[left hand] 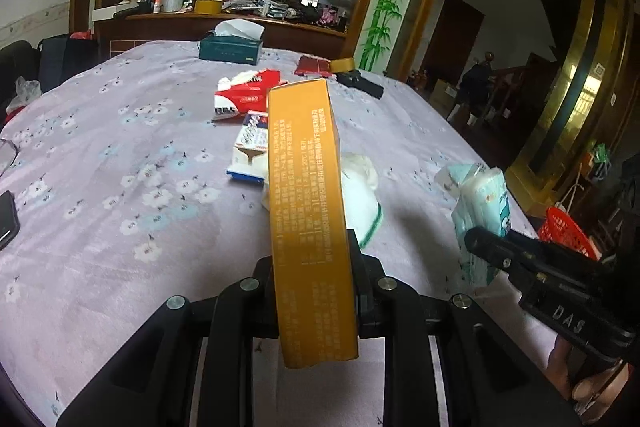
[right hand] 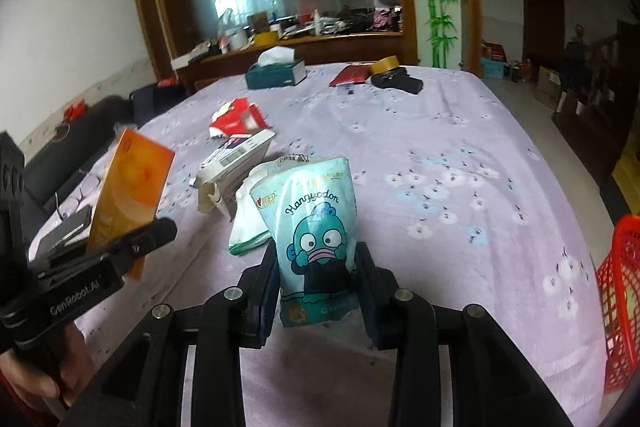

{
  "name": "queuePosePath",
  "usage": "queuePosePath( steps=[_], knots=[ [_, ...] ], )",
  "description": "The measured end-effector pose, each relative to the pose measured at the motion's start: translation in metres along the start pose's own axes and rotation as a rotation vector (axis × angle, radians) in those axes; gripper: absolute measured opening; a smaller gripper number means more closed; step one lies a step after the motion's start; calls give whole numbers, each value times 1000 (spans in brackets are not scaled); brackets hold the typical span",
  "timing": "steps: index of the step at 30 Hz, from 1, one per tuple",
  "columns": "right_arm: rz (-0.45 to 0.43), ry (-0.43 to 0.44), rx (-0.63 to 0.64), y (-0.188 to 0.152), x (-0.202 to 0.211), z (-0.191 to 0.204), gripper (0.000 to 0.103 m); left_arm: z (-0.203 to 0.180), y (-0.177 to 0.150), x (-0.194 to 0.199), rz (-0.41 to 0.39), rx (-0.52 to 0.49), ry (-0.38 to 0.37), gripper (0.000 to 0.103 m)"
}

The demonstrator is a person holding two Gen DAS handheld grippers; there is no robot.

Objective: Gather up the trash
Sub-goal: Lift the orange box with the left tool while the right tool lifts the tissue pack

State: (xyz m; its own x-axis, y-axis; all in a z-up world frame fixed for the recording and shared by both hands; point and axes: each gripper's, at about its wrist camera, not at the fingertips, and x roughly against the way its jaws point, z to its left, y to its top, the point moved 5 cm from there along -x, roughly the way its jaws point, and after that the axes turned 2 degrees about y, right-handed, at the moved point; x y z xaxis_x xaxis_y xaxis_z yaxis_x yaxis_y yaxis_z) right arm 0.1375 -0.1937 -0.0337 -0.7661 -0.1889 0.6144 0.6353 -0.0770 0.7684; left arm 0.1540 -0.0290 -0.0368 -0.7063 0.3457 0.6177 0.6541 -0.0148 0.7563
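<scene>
My left gripper (left hand: pixel 311 259) is shut on a long orange box (left hand: pixel 306 211), held upright above the purple flowered tablecloth (left hand: pixel 120 187); it also shows in the right wrist view (right hand: pixel 130 187). My right gripper (right hand: pixel 317 259) is shut on a pale blue tissue pack with a cartoon fish (right hand: pixel 312 227), also seen in the left wrist view (left hand: pixel 482 211). On the cloth lie a white crumpled wrapper (right hand: pixel 246 223), a white and blue carton (left hand: pixel 250 151) and a torn red and white pack (left hand: pixel 244 95).
A red plastic basket (right hand: pixel 618 299) stands off the table's right edge. At the far end lie a green tissue box (left hand: pixel 231 47), a red packet (left hand: pixel 314 66), a tape roll (left hand: pixel 344 65) and a black device (left hand: pixel 360 83). A phone (left hand: pixel 6 219) lies at the left edge.
</scene>
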Motion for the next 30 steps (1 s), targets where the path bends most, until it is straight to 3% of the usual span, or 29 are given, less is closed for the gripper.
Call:
queuePosePath(
  steps=[30],
  knots=[
    [-3, 100, -143, -14, 10, -20, 38, -5, -13, -5, 33, -11, -2, 22]
  ],
)
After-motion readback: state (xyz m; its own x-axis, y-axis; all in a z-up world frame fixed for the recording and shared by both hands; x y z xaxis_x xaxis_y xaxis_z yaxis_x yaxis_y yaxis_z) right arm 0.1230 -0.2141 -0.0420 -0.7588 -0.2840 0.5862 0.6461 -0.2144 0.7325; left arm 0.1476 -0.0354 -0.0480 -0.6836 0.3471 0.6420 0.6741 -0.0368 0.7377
